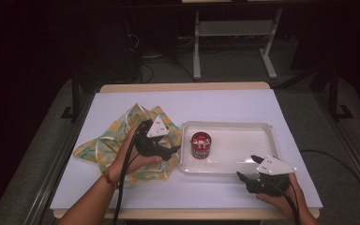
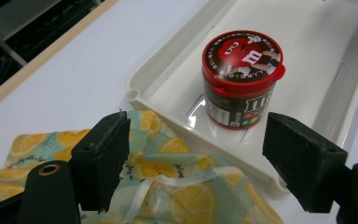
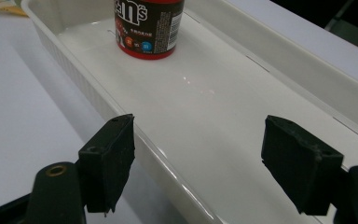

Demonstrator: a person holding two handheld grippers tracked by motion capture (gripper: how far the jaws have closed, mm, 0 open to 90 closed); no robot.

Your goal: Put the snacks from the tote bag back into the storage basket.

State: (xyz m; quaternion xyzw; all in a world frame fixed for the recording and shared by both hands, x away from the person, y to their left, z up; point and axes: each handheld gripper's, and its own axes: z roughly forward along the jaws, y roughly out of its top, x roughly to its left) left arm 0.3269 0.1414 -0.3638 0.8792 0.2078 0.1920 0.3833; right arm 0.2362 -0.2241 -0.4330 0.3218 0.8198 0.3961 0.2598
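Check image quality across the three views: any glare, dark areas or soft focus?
High view: dim surroundings, lit table slightly soft. Left gripper view: M&M's tub sharp, lemon-print cloth at the bottom blurred. Right gripper view: faint glare specks on the white tray floor, near rim soft.

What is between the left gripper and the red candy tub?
In the left gripper view, the left gripper hangs over the lemon-print cloth. Past it come the white tray's near rim and a little bare tray floor before the candy tub.

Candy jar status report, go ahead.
Left gripper open over cloth, aimed at jar. Right gripper open at tray rim. Jar upright in tray, path clear.
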